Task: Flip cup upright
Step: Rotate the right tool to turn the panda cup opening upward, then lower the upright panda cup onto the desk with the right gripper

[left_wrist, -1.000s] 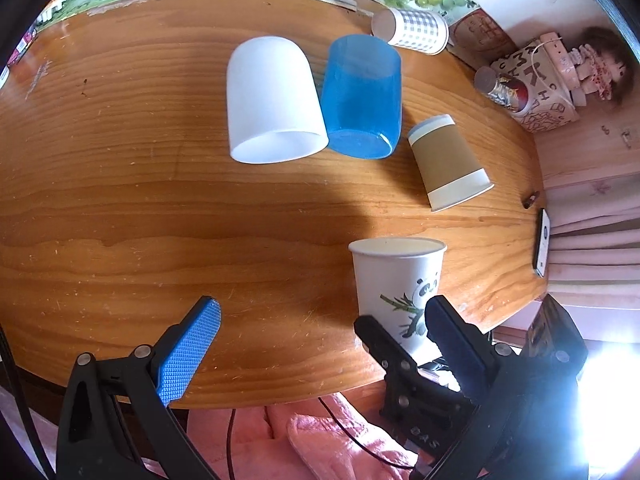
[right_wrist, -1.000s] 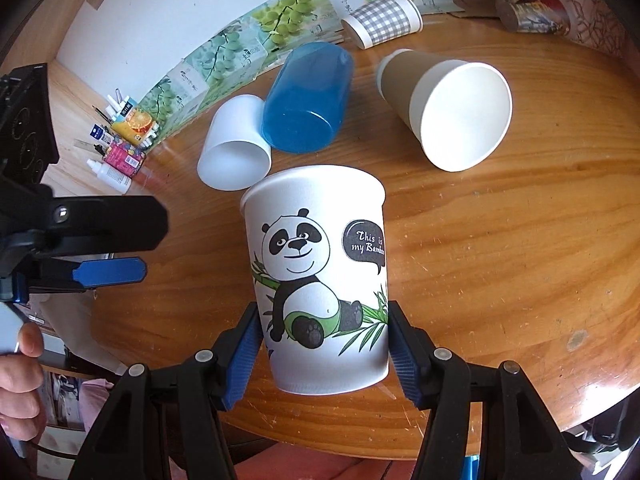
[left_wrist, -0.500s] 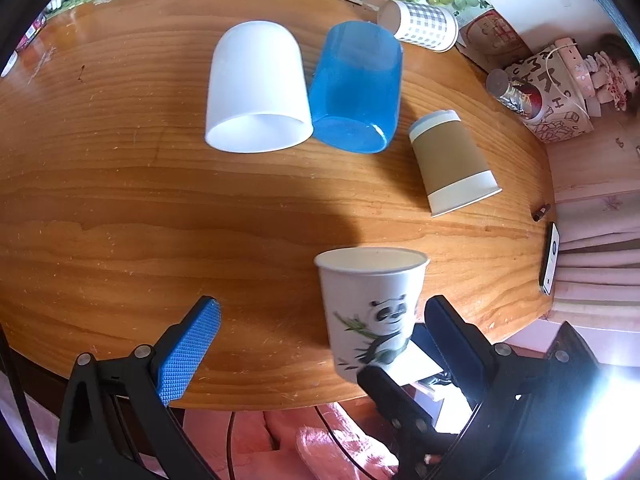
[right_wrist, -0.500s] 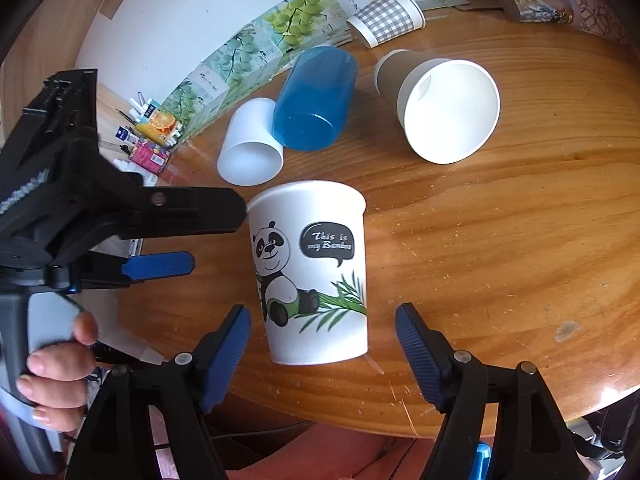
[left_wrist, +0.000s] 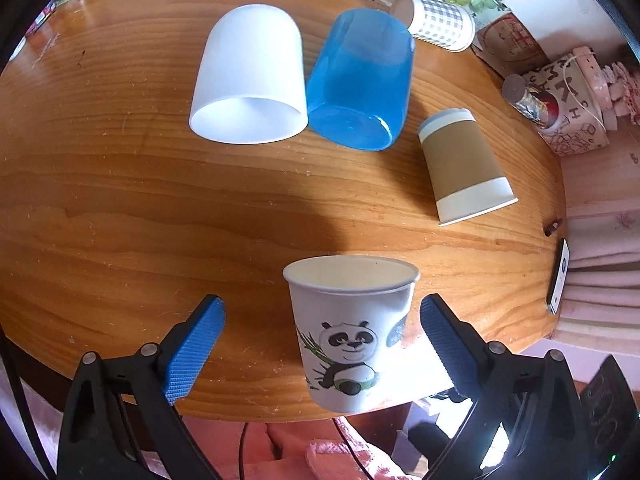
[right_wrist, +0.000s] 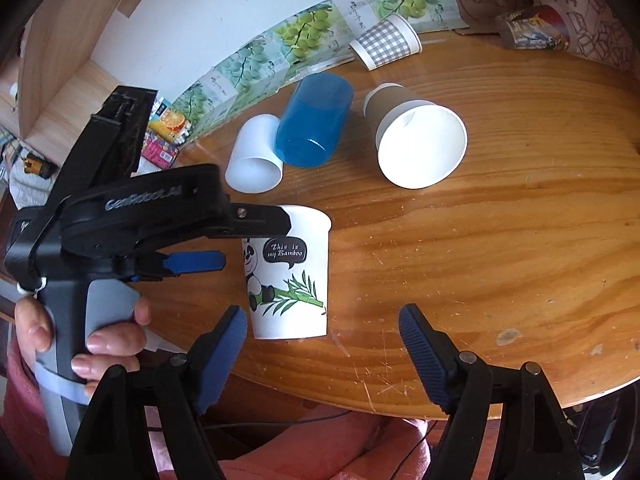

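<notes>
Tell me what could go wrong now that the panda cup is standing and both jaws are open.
1. The white panda-print paper cup stands close to the round wooden table's near edge; a nudge could tip it off.
2. The left gripper brackets it with jaws open, so sideways withdrawal might clip it.
3. The right gripper sits just as near.

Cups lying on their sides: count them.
4: white cup at far left, blue cup beside it, checked cup by the wall, brown cup at right. Panda cup stands upright.

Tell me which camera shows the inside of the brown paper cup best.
The right wrist view: the brown paper cup lies with its open mouth facing the camera, white interior visible. The left wrist view shows the same cup from the side, only its outer wall and closed base.
</notes>
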### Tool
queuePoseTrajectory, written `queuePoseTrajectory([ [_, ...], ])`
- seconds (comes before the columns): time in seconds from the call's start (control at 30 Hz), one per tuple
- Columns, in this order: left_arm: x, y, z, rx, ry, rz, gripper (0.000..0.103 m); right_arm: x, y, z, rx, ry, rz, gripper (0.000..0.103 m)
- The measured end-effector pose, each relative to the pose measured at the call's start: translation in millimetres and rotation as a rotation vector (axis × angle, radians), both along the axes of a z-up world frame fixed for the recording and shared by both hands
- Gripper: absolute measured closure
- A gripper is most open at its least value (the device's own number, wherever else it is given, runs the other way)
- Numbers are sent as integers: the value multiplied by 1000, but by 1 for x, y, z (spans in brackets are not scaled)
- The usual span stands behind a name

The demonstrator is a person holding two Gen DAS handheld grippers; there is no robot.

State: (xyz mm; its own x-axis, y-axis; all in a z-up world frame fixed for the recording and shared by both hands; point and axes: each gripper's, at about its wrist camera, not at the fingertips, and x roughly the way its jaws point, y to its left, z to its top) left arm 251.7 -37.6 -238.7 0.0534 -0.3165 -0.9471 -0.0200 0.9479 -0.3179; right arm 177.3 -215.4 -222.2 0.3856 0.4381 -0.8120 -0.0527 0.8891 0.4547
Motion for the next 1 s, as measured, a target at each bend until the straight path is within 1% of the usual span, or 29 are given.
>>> queuePoseTrajectory([
  [0.27,8,2,-10,-43,26,53,6,-6,-1,0,-17,15,53,24],
  [0.47,13,-3,-15,-68,45,64,11,-10,-6,-1,-21,31,63,24],
  [0.53,14,-4,-16,-76,40,68,14,-11,-8,-1,-13,28,66,24],
  [0.6,15,-4,-16,-77,39,69,15,-11,-10,-3,-6,39,64,24],
  [0.67,16,-6,-16,-75,30,66,16,-10,-12,-5,-5,51,61,24],
  [0.7,16,-7,-15,-76,25,60,18,-10,-14,-6,-2,54,56,24],
  [0.73,16,-8,-15,-77,23,56,24,-10,-14,-7,1,55,50,24],
  [0.77,17,-9,-15,-87,19,49,27,-10,-15,-7,2,57,46,24],
  [0.8,17,-9,-15,-102,17,43,27,-10,-16,-6,3,57,44,24],
  [0.87,17,-10,-15,-107,11,38,28,-9,-16,-6,2,57,44,24],
  [1.0,16,-12,-6,-106,-44,16,28,-9,-15,-3,-3,48,51,24],
])
